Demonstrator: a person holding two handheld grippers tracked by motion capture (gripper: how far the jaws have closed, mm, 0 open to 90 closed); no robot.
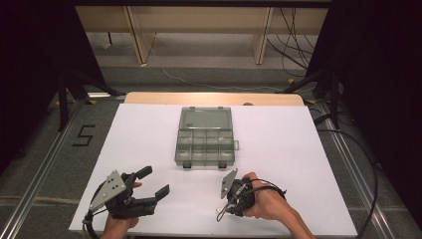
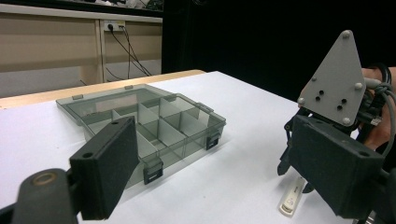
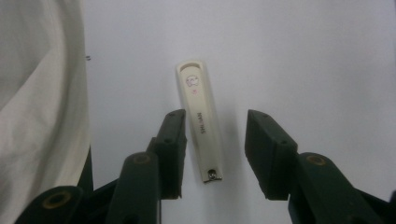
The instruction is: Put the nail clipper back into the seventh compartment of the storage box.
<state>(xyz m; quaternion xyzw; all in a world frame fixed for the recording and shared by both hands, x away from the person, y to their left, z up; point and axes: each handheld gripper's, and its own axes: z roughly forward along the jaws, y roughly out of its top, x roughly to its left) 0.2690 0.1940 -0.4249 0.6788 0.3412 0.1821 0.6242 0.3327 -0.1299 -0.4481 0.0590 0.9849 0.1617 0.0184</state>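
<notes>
A clear grey compartment box lies open in the middle of the white table, its lid folded back flat and its cells looking empty. A cream nail clipper lies flat on the table near the front edge. My right gripper points down over it, open, one jaw on each side and the left jaw closer. In the high view that gripper is held in a hand at the front right. My left gripper is open at the front left, aimed across toward the box, holding nothing.
The white sheet covers a wooden table whose back edge shows. Pale fabric hangs at the left of the right gripper view. Cables trail on the floor to the right, and a "5" mark is on the left.
</notes>
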